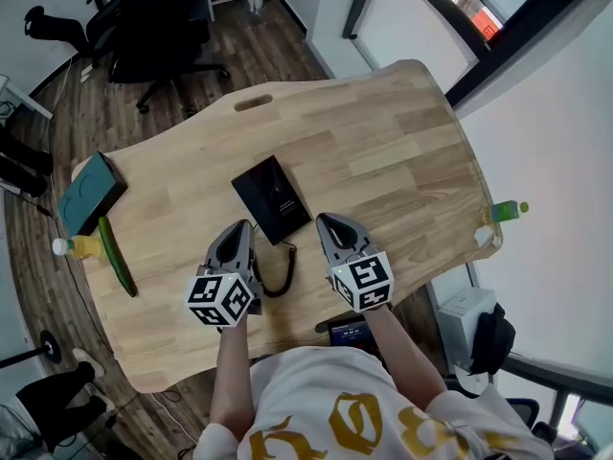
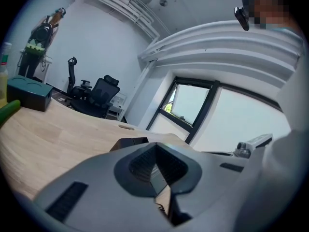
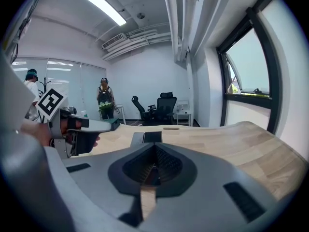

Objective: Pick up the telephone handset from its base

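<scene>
Above the near edge of the wooden bench (image 1: 383, 151), the left tool (image 1: 241, 226) and the right tool (image 1: 328, 220) are both closed, jaws together on nothing. The black telephone handset (image 1: 257, 205) lies on its base just beyond and between their tips, with its coiled cord (image 1: 280, 274) trailing toward the near edge.

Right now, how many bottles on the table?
2. A white-capped bottle at the table's left edge, beside the green cucumber; a yellow-green bottle at the right edge. The near edge is hidden by the person, so another could sit there.
</scene>
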`<state>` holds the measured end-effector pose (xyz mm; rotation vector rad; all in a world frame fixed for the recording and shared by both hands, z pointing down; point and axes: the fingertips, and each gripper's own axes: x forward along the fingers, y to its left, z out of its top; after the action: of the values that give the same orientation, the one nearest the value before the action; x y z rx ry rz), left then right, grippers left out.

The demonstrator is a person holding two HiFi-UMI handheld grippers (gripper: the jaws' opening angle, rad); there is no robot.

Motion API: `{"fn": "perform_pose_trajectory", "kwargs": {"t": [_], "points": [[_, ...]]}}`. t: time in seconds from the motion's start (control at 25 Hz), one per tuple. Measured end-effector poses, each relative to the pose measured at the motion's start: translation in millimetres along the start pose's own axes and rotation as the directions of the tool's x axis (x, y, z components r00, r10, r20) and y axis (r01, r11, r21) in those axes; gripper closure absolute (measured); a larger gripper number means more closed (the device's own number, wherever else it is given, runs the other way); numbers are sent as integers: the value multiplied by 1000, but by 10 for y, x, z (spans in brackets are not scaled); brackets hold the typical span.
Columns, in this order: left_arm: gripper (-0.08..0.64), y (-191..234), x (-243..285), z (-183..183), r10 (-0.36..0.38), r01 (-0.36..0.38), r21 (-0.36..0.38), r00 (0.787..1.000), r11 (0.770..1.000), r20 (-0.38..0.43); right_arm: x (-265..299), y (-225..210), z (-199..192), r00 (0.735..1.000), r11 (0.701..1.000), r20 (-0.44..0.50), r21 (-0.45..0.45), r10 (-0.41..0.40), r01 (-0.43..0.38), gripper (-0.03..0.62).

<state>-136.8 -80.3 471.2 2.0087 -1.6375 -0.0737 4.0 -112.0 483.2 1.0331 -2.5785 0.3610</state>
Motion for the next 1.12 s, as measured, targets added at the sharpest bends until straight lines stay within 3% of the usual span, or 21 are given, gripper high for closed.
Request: {"fn": "perform_pose_trajectory", "kwargs": {"t": [0.84,1.12], "points": [[554,461,273,-517,62,-77,-114,989,990,-134,443,-85,-254,994,993,-56,78,96,-92,586],[554,533,388,-605,41,-66,-171,988,983,-146,583,-86,-342,988,991,-92,70,122,-116,586]]}}
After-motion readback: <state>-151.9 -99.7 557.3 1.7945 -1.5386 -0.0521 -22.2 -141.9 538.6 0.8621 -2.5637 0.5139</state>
